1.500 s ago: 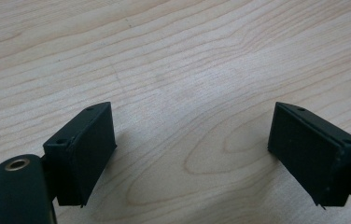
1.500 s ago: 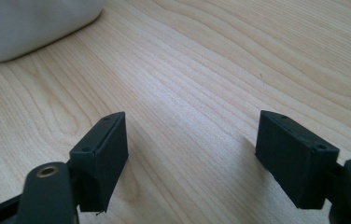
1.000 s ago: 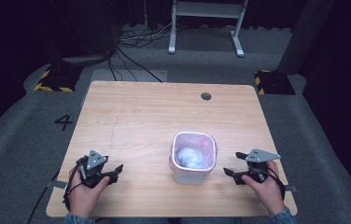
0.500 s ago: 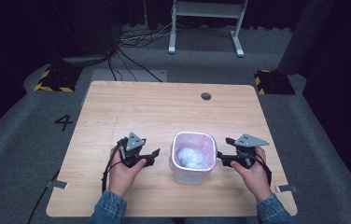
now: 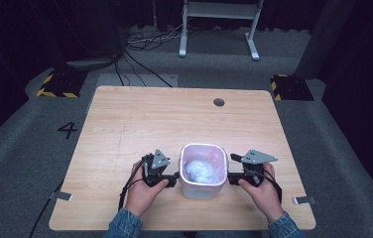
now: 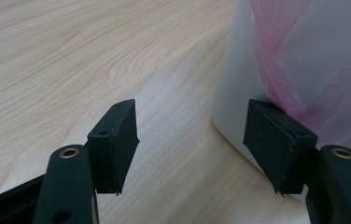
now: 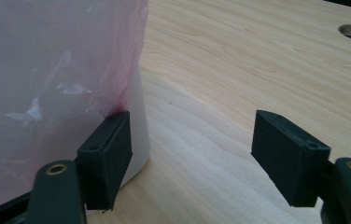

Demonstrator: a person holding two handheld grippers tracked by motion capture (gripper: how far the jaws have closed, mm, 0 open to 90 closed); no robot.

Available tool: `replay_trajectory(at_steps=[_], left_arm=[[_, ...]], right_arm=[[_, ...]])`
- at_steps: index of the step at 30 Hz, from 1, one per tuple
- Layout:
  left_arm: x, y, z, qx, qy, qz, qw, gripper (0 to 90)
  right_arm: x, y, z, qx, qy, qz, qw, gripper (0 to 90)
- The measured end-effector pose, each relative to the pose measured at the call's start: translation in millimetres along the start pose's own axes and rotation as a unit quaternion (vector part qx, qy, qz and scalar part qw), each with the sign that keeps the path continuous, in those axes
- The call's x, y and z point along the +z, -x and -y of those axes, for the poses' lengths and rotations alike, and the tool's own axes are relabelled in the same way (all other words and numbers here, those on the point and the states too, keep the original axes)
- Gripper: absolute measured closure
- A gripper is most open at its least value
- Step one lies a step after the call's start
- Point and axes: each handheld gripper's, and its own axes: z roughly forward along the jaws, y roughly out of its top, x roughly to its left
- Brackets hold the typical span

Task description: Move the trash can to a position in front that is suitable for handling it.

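A small white bin [image 5: 202,191] lined with a pink bag [image 5: 218,154] stands near the table's front edge, with crumpled white plastic [image 5: 200,169] inside. My left gripper [image 5: 173,177] points at the bin's left wall and my right gripper [image 5: 231,177] at its right wall. Both have just been closing but still gape. In the left gripper view [image 6: 192,144] one jaw lies by the bin's corner [image 6: 232,93] under the bag's overhang [image 6: 304,60]. In the right gripper view [image 7: 192,149] one jaw sits against the wall [image 7: 138,121] below the bag [image 7: 57,70]. Bare wood lies between the pads.
The wooden table [image 5: 174,119] has a round cable hole [image 5: 218,102] near its far edge. Tape strips [image 5: 303,201] mark the front corners. Beyond the table are cables, a white stand [image 5: 219,25] and two black-and-yellow blocks [image 5: 55,84] on the grey floor.
Both hands have slid inward along the front of the table, the left one farther, and now flank the bin. The jaws of both grippers stand a little narrower.
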Motion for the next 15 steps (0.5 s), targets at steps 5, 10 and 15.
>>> replay_trajectory(at_steps=[5,10,15], left_arm=[[-14.0,9.5,8.7,0.009,-0.009,0.004,0.9999,36.9],[-25.0,7.3,17.7,0.008,-0.004,0.001,1.0000,28.9],[-31.5,7.2,25.0,-0.002,-0.007,0.017,0.9998,29.0]], right_arm=[[-5.1,-11.3,5.1,-0.001,0.000,-0.022,0.9998,28.4],[-12.1,-18.5,6.6,-0.010,0.004,-0.024,0.9996,26.4],[-29.5,-22.3,7.2,-0.018,0.011,-0.025,0.9995,24.9]])
